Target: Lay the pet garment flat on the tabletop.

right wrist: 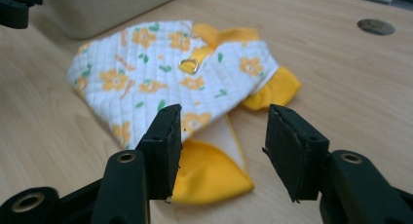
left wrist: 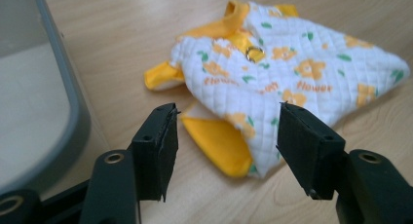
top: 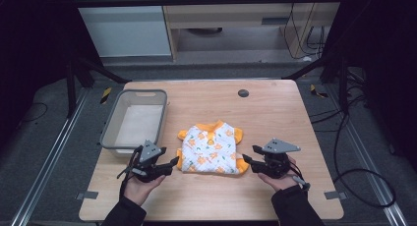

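Both hands are low at the near edge of the wooden table, and the little quilted garment — white with orange flowers and yellow trim — lies flat between them, just right of the grey plastic basin. The left gripper points at its lower left corner, jaws spread wide, nothing held. The right gripper faces the yellow sleeve on the other side — also wide open, empty, just short of the cloth.
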